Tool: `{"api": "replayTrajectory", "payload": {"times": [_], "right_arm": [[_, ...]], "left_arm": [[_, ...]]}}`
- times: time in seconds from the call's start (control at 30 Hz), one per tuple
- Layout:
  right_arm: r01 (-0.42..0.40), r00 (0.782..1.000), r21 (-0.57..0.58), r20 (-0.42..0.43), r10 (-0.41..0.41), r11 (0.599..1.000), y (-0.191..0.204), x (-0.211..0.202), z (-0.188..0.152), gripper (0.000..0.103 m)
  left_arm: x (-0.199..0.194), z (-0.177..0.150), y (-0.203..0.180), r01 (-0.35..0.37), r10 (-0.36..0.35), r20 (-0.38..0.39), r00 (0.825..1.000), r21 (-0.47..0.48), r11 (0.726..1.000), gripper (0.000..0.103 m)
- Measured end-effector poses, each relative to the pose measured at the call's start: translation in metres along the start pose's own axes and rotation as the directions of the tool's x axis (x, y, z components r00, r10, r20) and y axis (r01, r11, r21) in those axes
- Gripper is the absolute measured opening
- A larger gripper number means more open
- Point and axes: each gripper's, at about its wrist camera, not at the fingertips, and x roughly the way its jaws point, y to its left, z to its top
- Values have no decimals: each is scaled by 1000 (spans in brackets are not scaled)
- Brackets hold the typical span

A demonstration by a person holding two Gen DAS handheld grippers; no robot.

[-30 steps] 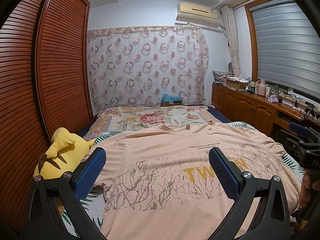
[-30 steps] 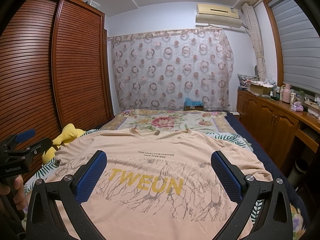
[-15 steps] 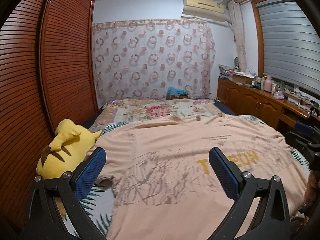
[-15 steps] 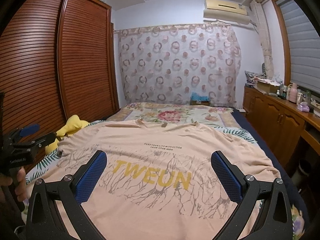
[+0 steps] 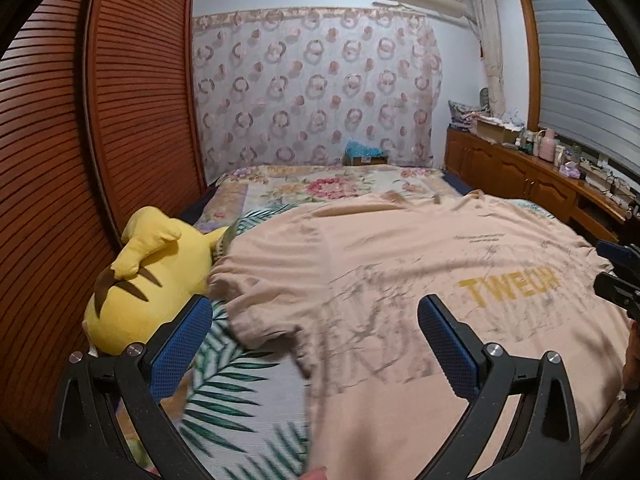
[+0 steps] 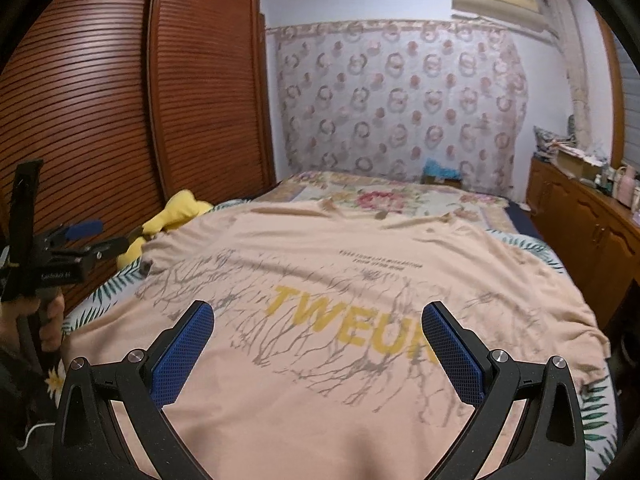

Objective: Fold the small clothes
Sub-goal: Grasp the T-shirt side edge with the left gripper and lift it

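Holding our two tools over the bed [image 5: 248, 396], we look down at a big peach cotton T-shirt [image 6: 360, 288] with yellow letters and grey branch lines on it. The shirt lies flat and spread out on the bed, front side up, with its neck at the far end and its bottom hem near us.

Our left tool [image 5: 316, 344] has its two blue-padded fingers wide apart and holds nothing. It hangs above the left sleeve [image 5: 256, 296] of the shirt, and we cannot tell if it touches the cloth. Our right tool [image 6: 318, 352] is also wide apart and holds nothing. It hangs over the middle of the shirt, just near the yellow letters [image 6: 344, 320].

A yellow plush toy [image 5: 148, 280] with brown stripes lies on the left side of the bed, just beside the left sleeve. A brown slatted wooden wardrobe [image 6: 120, 112] stands on the left. A curtain with pink rings [image 5: 316, 92] hangs at the far wall.
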Motion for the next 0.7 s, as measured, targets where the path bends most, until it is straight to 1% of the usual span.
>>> {"api": "replayTrajectory", "payload": {"times": [0.1,0.17,0.23,0.27,0.33,0.47,0.53,0.7], "right_arm": [[-22,999,-23,-27,21,1000,-3,1,7,103],[-37,999,-45,-40,35,998,-4,3,11,103],[-55,997,-63,-54,52,996,-7,7,17,103],[-61,997,-70,-58,57,996,-6,12,19,103],[-87,994,-79,-73,82,993,-8,18,26,103],[-122,989,-100,-94,112,987,-7,27,33,103],[-139,987,-111,-101,128,984,-5,32,35,103],[-181,976,-124,-148,162,976,-6,52,43,103]], "left_arm": [[8,-3,16,-2,2,-29,1000,-7,1000,103],[13,-5,26,6,-7,-48,999,-16,1000,101],[17,-5,34,13,-15,-72,997,-27,1000,92],[20,-6,39,14,-17,-86,996,-35,999,90],[26,-5,48,10,-15,-111,994,-48,999,82],[38,-1,67,19,-30,-141,990,-83,996,74],[46,2,76,30,-46,-159,986,-105,994,67],[67,6,94,29,-54,-202,978,-123,992,60]]}}
